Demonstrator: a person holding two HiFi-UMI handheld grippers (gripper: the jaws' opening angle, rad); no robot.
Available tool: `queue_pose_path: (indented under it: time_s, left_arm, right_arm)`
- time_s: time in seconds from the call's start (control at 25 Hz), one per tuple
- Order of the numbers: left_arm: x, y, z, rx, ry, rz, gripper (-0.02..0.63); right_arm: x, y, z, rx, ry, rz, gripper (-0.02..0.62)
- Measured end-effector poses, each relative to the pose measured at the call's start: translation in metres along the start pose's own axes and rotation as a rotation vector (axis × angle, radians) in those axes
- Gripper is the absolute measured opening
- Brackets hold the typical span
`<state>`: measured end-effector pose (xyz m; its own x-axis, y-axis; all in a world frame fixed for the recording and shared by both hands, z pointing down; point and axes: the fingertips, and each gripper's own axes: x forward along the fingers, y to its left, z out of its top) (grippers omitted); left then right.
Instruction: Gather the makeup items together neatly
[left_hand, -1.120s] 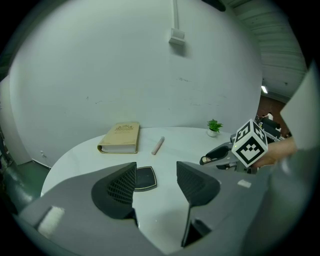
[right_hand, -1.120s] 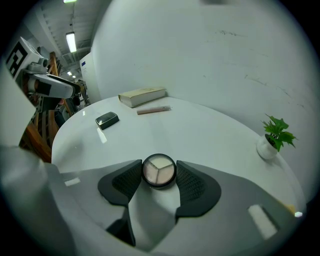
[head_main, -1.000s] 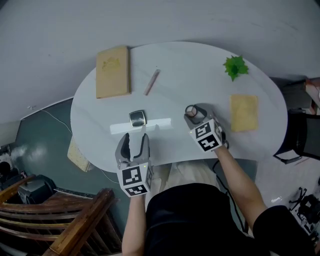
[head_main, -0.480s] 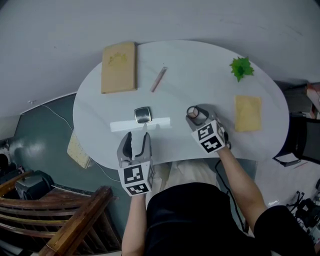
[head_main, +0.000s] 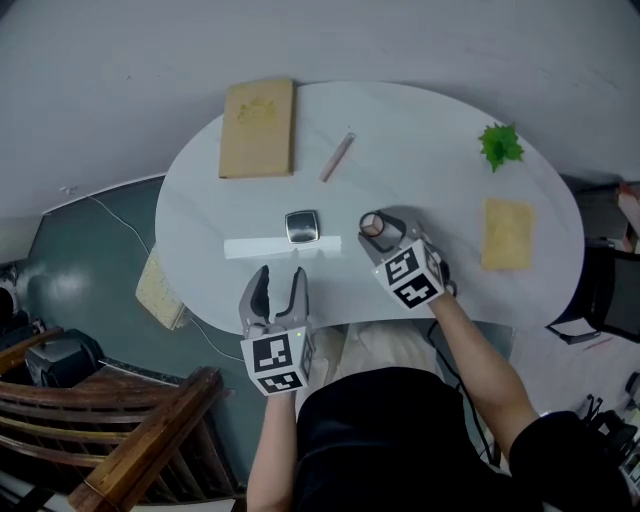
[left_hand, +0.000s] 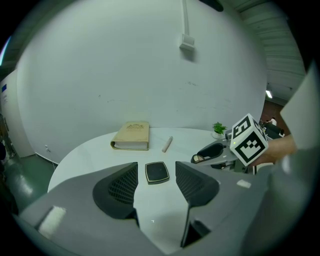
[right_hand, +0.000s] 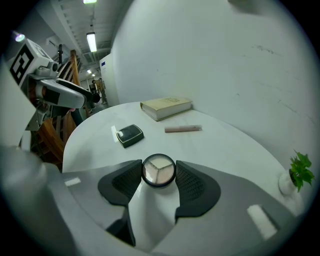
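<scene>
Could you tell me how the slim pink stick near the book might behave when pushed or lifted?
The pink stick looks round and slim, so it would probably roll if pushed sideways. It appears rigid, so it likely stays straight when lifted.

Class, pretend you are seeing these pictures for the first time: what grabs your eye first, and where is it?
The right gripper, near the white table's front edge, clamps a round compact with a three-part pan. Beside it the left gripper hangs open and empty, aimed at a dark square compact lying mid-table. A tan book sits at the far left.
</scene>
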<state>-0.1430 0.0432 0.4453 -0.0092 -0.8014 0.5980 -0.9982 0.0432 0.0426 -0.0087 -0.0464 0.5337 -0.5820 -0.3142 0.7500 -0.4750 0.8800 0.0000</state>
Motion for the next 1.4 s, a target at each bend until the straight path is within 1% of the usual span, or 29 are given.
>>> queue_pose_path:
  time_s: [0.16,0.32,0.76,1.0,1.16,1.4]
  left_arm:
    - [-0.003,0.007,-0.001,-0.009,-0.005,0.006,0.232]
    - [-0.006,0.012,-0.001,-0.019,-0.012,0.01,0.232]
    - [-0.012,0.017,-0.002,-0.029,-0.016,0.008,0.232]
    - [-0.013,0.019,-0.007,-0.032,-0.009,0.007,0.232]
    - [-0.013,0.022,-0.009,-0.037,-0.007,0.006,0.232]
    - [-0.013,0.025,-0.012,-0.041,-0.004,0.006,0.232]
  right_arm:
    - [0.009,0.012,0.015,-0.022,-0.012,0.023,0.219]
    - [0.016,0.02,0.02,-0.036,-0.008,0.035,0.219]
    - [0.03,0.032,0.024,-0.059,0.008,0.053,0.219]
    - [0.043,0.038,0.024,-0.096,0.021,0.063,0.219]
    - [0.052,0.039,0.024,-0.106,0.033,0.061,0.219]
    - [0.056,0.04,0.026,-0.11,0.026,0.059,0.221]
